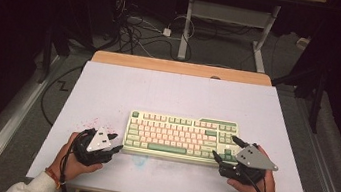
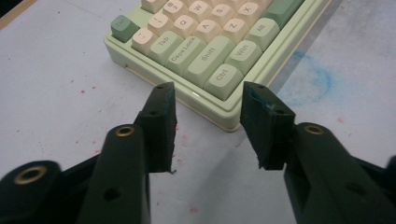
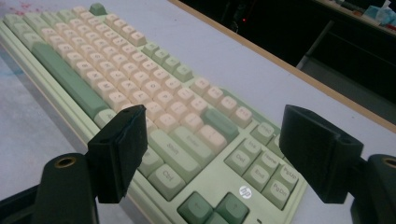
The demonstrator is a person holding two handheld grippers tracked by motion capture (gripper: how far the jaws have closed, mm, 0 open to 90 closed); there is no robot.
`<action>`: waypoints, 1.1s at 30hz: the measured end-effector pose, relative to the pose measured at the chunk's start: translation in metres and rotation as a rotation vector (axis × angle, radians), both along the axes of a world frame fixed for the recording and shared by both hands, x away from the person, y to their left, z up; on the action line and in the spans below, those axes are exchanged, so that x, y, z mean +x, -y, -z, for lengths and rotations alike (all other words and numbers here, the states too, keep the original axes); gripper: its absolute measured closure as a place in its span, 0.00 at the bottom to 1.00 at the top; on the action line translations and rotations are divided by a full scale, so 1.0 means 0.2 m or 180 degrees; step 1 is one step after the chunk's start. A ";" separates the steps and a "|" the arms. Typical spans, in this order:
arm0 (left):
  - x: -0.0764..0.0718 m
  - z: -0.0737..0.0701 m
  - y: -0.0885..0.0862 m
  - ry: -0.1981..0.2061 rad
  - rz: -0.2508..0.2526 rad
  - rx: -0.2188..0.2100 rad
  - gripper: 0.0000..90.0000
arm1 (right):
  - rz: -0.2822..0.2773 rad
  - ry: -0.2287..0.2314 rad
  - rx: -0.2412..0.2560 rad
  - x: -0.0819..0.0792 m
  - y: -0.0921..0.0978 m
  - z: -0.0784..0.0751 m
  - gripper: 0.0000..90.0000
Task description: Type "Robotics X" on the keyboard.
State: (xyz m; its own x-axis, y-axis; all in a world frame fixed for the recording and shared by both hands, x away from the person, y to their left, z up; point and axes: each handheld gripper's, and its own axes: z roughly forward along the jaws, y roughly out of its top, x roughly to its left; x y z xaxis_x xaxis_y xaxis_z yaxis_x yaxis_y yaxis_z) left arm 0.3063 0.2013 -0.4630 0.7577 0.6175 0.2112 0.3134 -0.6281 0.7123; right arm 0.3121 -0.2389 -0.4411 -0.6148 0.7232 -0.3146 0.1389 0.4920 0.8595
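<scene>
On the pale grey, pink-speckled worktop (image 1: 108,92), before a dark room with floor cables, a green-and-cream mechanical keyboard (image 1: 180,137) is flanked: left gripper (image 1: 112,141) and right gripper (image 1: 224,147) jaws are spread, nothing pinched.

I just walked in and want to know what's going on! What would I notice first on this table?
First you'd spot the pale green keyboard with cream and green keys, lying near the front middle of the white table. A black two-jaw left gripper sits open at its left front corner by the Ctrl key. A black right gripper hangs open over its right end, near the arrow keys.
</scene>
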 end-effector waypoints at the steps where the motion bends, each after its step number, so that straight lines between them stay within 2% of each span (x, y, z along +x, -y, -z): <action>1: 0.00 0.00 0.00 -0.0009 -0.0006 0.0001 0.68 | 0.0019 -0.0014 0.0012 -0.01 0.00 0.00 0.26; 4: 0.01 -0.02 -0.01 -0.0083 0.0003 -0.0071 0.77 | 0.0030 -0.0035 -0.0002 -0.02 0.02 0.01 0.26; 6: 0.02 -0.02 -0.01 -0.0114 -0.0002 -0.0072 0.83 | 0.0029 -0.0063 0.0013 -0.03 0.03 0.02 0.26; 8: 0.02 -0.04 -0.01 -0.0099 -0.0029 -0.0100 0.89 | 0.0028 -0.0071 -0.0001 -0.04 0.03 0.03 0.26; 11: 0.02 -0.06 0.00 -0.0107 0.0041 -0.0099 0.97 | 0.0023 -0.0088 -0.0012 -0.05 0.04 0.04 0.26; 15: 0.04 -0.08 0.03 -0.0138 0.0074 -0.0026 0.97 | 0.0017 -0.0110 -0.0027 -0.06 0.04 0.05 0.26; 24: 0.11 -0.14 0.13 -0.0261 0.0148 -0.0119 0.97 | 0.0003 -0.0099 -0.0084 -0.06 0.02 0.06 0.26; 31: 0.18 -0.15 0.21 -0.0368 0.0253 -0.0130 0.98 | -0.0014 -0.0112 -0.0111 -0.06 0.02 0.06 0.26; 33: 0.20 -0.15 0.25 -0.0370 0.0281 -0.0071 0.98 | -0.0022 -0.0115 -0.0123 -0.06 0.01 0.07 0.26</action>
